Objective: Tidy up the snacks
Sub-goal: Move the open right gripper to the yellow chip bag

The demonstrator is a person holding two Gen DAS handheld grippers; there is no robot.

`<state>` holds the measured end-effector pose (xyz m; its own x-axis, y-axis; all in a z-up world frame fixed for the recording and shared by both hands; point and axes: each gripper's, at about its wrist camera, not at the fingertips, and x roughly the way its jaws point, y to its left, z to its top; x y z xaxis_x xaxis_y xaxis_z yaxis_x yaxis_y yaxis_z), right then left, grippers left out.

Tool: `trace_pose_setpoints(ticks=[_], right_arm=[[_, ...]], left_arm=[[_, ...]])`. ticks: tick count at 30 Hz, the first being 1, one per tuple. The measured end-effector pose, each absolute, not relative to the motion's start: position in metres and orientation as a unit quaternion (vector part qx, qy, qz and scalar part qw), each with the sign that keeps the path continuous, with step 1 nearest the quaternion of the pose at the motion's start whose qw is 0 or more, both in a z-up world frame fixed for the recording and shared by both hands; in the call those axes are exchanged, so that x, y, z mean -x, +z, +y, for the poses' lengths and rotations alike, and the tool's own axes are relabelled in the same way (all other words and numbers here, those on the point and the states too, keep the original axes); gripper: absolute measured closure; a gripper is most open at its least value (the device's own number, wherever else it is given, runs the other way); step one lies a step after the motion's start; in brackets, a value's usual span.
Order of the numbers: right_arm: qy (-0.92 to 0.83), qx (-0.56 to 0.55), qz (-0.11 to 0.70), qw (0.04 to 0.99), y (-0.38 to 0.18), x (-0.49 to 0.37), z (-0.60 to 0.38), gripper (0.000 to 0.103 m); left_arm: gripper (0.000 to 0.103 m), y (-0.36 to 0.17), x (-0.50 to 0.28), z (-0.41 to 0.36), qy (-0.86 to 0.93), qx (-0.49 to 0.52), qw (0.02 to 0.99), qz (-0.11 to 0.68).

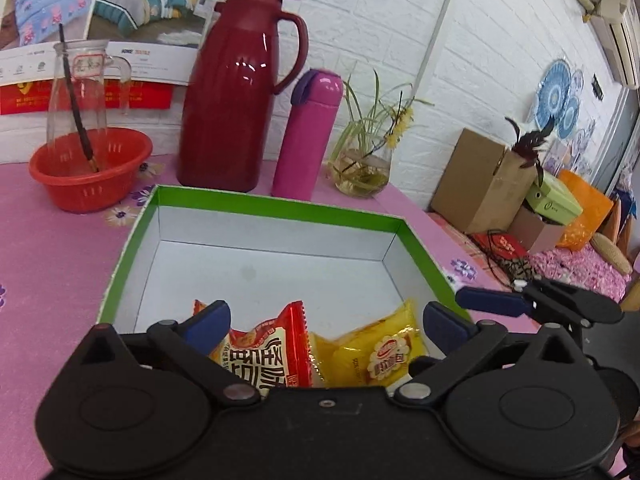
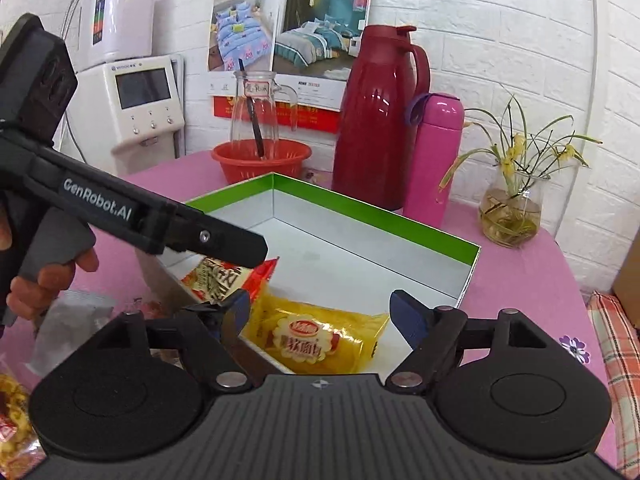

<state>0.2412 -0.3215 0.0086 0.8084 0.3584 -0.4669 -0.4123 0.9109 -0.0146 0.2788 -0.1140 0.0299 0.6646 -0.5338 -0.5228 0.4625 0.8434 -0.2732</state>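
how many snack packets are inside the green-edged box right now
2: a red packet at the box's near left, and a yellow packet beside it on the right. Others could be hidden under the grippers.

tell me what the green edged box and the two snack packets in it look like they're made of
Green-edged box: probably thin coated cardboard, with folded corner creases and matte white inner walls. Red packet and yellow packet: apparently glossy plastic film, wrinkled, with light glare and a crimped, serrated end seal on the red one.
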Motion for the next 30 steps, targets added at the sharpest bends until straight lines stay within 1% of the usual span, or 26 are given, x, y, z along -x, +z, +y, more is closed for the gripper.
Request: trace_pose_setpoints(ticks=[9, 14, 21, 25, 30], right_arm=[[0.186, 0.028, 0.214, 0.958, 0.049, -0.167, -0.328, 0.000], [0.192, 0.010, 0.213, 0.958, 0.052, -0.112, -0.338, 0.000], [0.184, -0.010, 0.247, 0.951, 0.023, -0.059, -0.345, 0.000], [0.168, -0.033, 0.279, 0.945, -0.004, -0.044, -0.351, 0.000], [0.153, -0.061, 0.313, 0.935, -0.030, -0.049, -0.358, 0.000]], left_arm=[[0.000, 0.070, -0.209, -0.100, -0.274, 0.064, 0.918, 0.280], [0.000, 0.076, -0.152, -0.085, -0.293, 0.052, 0.917, 0.265], [0.000, 0.058, -0.088, -0.077, -0.320, 0.031, 0.905, 0.279], [0.000, 0.036, -0.071, -0.088, -0.343, 0.036, 0.885, 0.312], [0.000, 0.014, -0.064, -0.112, -0.380, 0.067, 0.856, 0.344]])
